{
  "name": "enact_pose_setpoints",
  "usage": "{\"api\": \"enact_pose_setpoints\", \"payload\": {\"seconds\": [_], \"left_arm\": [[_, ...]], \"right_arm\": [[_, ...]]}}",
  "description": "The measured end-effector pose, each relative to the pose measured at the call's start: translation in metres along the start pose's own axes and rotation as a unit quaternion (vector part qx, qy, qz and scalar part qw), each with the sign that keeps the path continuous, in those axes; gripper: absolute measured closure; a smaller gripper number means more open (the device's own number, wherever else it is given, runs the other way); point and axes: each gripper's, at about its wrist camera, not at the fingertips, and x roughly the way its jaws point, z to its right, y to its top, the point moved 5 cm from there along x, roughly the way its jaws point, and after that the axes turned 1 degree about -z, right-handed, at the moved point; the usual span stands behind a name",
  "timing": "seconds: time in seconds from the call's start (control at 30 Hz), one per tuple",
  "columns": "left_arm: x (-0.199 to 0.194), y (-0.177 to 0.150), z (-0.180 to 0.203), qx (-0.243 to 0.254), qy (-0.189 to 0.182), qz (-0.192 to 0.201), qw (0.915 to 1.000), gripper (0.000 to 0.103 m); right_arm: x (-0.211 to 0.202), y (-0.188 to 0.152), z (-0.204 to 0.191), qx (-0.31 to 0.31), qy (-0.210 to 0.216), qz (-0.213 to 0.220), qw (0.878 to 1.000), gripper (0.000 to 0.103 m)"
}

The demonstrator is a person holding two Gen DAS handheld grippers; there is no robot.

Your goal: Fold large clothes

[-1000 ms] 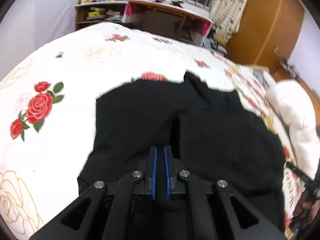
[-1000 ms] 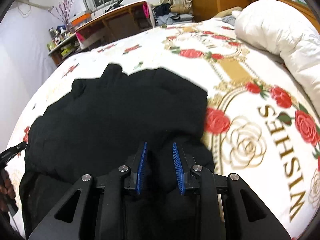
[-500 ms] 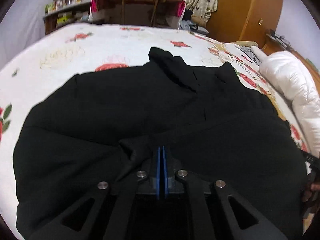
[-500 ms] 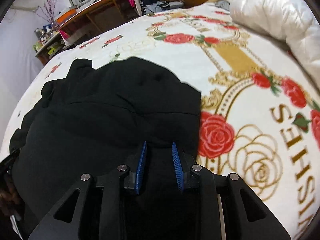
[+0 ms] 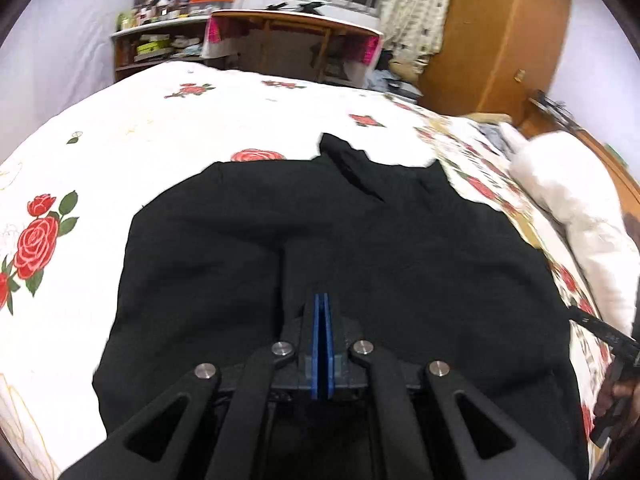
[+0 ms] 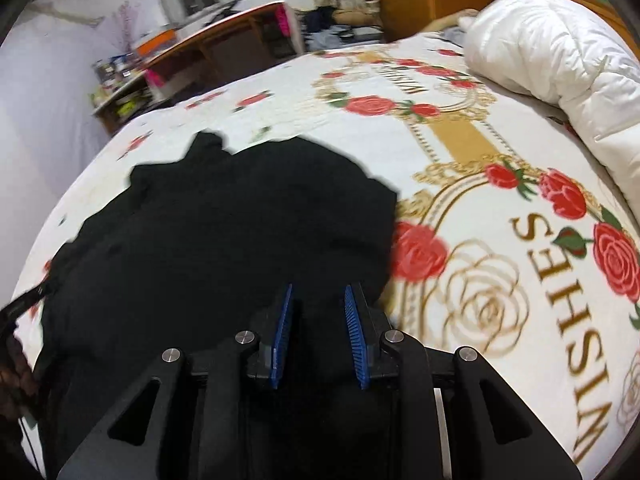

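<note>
A large black garment [image 5: 320,248] lies spread on the rose-print bedspread [image 5: 120,152]; it also shows in the right wrist view [image 6: 224,232]. My left gripper [image 5: 321,300] is over the garment's near middle, its blue pads pressed together; a fold of black cloth bunches at its tip. My right gripper [image 6: 317,292] sits over the garment's near right edge, its jaws a hand's width apart with black cloth between and below them; whether they grip it I cannot tell.
A white duvet [image 6: 560,60] is heaped at the right side of the bed. A wooden desk [image 5: 292,44] and cluttered shelves [image 5: 160,40] stand beyond the far edge, a wooden wardrobe [image 5: 500,36] at the back right.
Both views have lifted and pulled back from the garment. The left jaws went from slightly apart to fully closed. The right jaws keep the same gap.
</note>
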Motion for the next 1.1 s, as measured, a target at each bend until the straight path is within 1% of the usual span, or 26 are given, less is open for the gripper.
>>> {"api": "enact_pose_setpoints", "payload": {"seconds": [0.03, 0.1, 0.13, 0.17, 0.23, 0.33, 0.37, 0.4, 0.47, 0.53, 0.63, 0.7, 0.77, 0.8, 0.83, 0.9, 0.97, 1.1], "left_arm": [[0.001, -0.006, 0.006, 0.009, -0.003, -0.007, 0.9999, 0.098], [0.017, -0.019, 0.010, 0.027, 0.004, -0.030, 0.9992, 0.098], [0.026, -0.022, 0.008, 0.024, 0.006, -0.039, 0.9989, 0.098], [0.035, -0.025, 0.003, 0.015, 0.008, -0.046, 0.9988, 0.098], [0.040, -0.023, 0.000, 0.008, 0.010, -0.048, 0.9988, 0.098], [0.036, -0.018, 0.005, 0.015, 0.023, -0.059, 0.9979, 0.098], [0.029, -0.017, 0.006, 0.014, 0.024, -0.059, 0.9979, 0.098], [0.019, -0.013, 0.007, 0.008, 0.018, -0.051, 0.9985, 0.098], [0.005, -0.006, 0.011, 0.003, 0.008, -0.036, 0.9993, 0.098], [-0.001, 0.002, 0.020, 0.007, 0.000, -0.024, 0.9997, 0.098], [0.006, 0.011, 0.032, 0.016, -0.012, -0.023, 0.9995, 0.098], [0.021, 0.013, 0.037, 0.022, -0.013, -0.033, 0.9991, 0.098], [0.036, 0.006, 0.033, 0.021, -0.001, -0.055, 0.9983, 0.098], [0.047, 0.002, 0.029, 0.015, -0.002, -0.066, 0.9977, 0.098], [0.049, 0.000, 0.025, 0.013, -0.003, -0.067, 0.9977, 0.097], [0.046, -0.001, 0.021, 0.019, 0.007, -0.064, 0.9977, 0.097], [0.036, -0.002, 0.020, 0.018, 0.012, -0.062, 0.9979, 0.097], [-0.001, -0.012, 0.015, 0.019, 0.018, -0.053, 0.9983, 0.097]], "right_arm": [[0.002, -0.010, -0.006, -0.011, 0.002, -0.010, 1.000, 0.077], [0.015, -0.026, -0.009, -0.020, -0.002, -0.036, 0.999, 0.077], [0.025, -0.032, -0.007, -0.015, -0.004, -0.051, 0.999, 0.077], [0.030, -0.035, -0.005, -0.009, -0.001, -0.049, 0.999, 0.077], [0.032, -0.034, -0.005, -0.002, -0.003, -0.049, 0.999, 0.077], [0.027, -0.030, -0.011, -0.020, -0.029, -0.062, 0.997, 0.077], [0.022, -0.027, -0.013, -0.020, -0.036, -0.062, 0.997, 0.077], [0.015, -0.022, -0.015, -0.019, -0.036, -0.056, 0.998, 0.077], [-0.005, -0.011, -0.026, -0.015, -0.015, -0.026, 0.999, 0.077], [-0.011, 0.000, -0.038, -0.018, -0.002, -0.009, 1.000, 0.075], [0.003, 0.011, -0.064, -0.027, 0.026, -0.017, 0.999, 0.075], [0.024, 0.011, -0.082, -0.042, 0.041, -0.036, 0.998, 0.075], [0.047, 0.006, -0.085, -0.051, 0.029, -0.064, 0.996, 0.075], [0.056, 0.003, -0.085, -0.052, 0.025, -0.072, 0.996, 0.075], [0.059, 0.002, -0.083, -0.049, 0.029, -0.070, 0.996, 0.075], [0.056, 0.002, -0.081, -0.044, 0.033, -0.068, 0.996, 0.075], [0.044, -0.001, -0.078, -0.047, 0.026, -0.063, 0.997, 0.074], [0.009, -0.014, -0.073, -0.049, 0.008, -0.048, 0.998, 0.073]]}}
